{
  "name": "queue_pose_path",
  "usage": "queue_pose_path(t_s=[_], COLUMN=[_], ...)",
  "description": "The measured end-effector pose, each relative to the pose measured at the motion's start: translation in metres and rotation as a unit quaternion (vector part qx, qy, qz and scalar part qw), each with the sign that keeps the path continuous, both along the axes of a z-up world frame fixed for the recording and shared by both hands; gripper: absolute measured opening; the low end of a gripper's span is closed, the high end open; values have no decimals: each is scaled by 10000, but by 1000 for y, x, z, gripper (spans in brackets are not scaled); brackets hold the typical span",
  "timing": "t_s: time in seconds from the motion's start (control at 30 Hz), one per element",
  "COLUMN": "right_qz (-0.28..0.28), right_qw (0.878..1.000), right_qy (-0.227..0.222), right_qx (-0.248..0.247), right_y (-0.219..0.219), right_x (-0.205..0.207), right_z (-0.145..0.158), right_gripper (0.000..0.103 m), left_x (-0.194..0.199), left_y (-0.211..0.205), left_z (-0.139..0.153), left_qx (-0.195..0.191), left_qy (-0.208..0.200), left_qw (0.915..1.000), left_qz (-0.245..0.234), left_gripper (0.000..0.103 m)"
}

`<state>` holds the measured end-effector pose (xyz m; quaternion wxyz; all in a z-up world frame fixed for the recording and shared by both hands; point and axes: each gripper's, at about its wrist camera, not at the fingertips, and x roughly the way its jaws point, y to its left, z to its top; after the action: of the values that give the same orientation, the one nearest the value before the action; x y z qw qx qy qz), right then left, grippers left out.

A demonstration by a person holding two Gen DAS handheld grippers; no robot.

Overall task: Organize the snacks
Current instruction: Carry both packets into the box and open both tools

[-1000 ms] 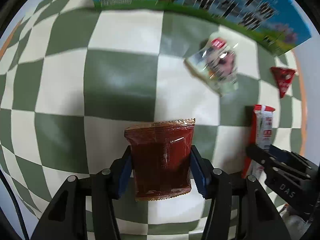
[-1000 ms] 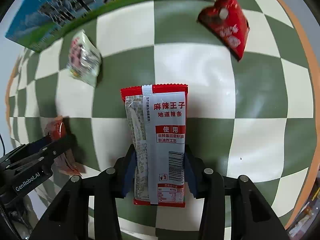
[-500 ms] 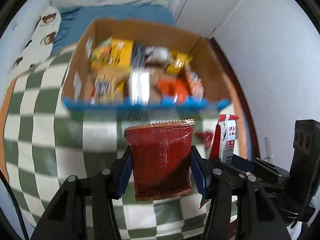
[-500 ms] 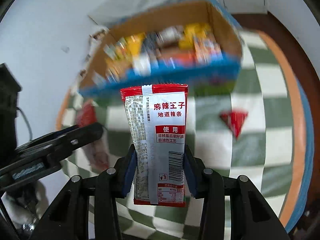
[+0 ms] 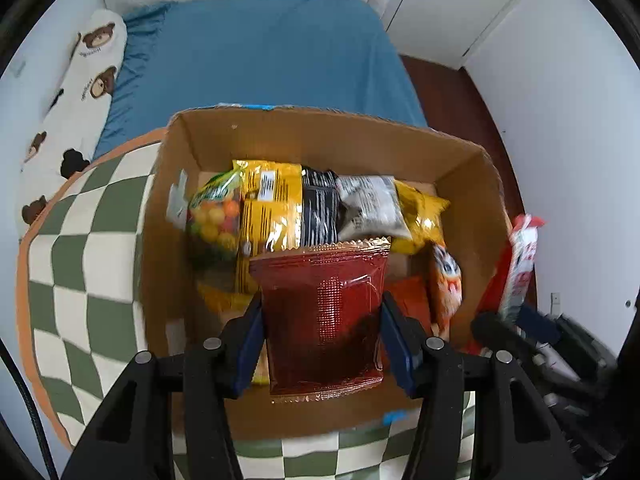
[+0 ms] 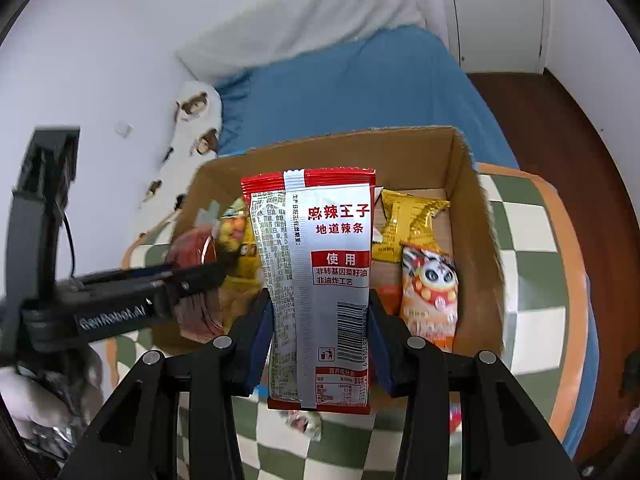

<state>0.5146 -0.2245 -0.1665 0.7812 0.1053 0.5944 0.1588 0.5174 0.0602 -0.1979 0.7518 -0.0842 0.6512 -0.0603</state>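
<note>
A blue bed sheet lies behind the checked cloth. A white pillow with bear prints lies beside the sheet. White doors stand behind.

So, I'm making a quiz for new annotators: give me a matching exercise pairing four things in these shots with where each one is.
Things:
1. dark red snack packet
2. red and white spicy strip packet
3. orange cartoon-face snack bag
4. small clear-wrapped snack

Places:
A. lying inside the cardboard box
B. clamped in the right gripper
C. on the checkered cloth outside the box
D. clamped in the left gripper

Pairs: 1-D, 2-B, 3-A, 4-C
</note>
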Motion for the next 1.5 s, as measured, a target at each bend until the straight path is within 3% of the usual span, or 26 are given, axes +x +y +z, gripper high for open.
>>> queue_pose_path(t_s=[0.2, 0.43, 0.53, 0.6, 0.63, 0.7, 0.77, 1.13, 1.5], right_qz=[50, 88, 115, 107, 92, 101, 88, 19, -87], right_qw=[9984, 9960, 9932, 9923, 9926, 9926, 9924, 9927, 9937], right_qy=[535, 858, 1138, 1198, 1158, 1138, 1121, 866, -50], right_qx=[-172, -224, -223, -309, -349, -416, -500, -837, -1115], right_y=[13, 19, 20, 20, 19, 17, 16, -7, -20], right_x=[39, 64, 70, 72, 73, 72, 71, 49, 0], right_z=[-52, -89, -102, -107, -107, -109, -108, -82, -32], right_gripper=[46, 47, 53, 75, 79, 91, 94, 94, 94], left_x=[46, 68, 71, 70, 70, 68, 66, 34, -40], left_y=[-6, -12, -11, -9, -9, -10, -8, 4, 11], left_z=[-36, -69, -81, -86, -87, -85, -81, -44, -8], left_qx=[-157, -158, -142, -167, -119, 12, 126, 582, 810], left_qy=[499, 955, 1187, 1278, 1282, 1208, 1086, 238, -845], left_qw=[9986, 9953, 9928, 9917, 9917, 9926, 9940, 9980, 9920], left_qz=[-55, -99, -54, -17, -28, -109, -103, 76, 472], left_gripper=[51, 52, 61, 75, 89, 93, 93, 93, 93])
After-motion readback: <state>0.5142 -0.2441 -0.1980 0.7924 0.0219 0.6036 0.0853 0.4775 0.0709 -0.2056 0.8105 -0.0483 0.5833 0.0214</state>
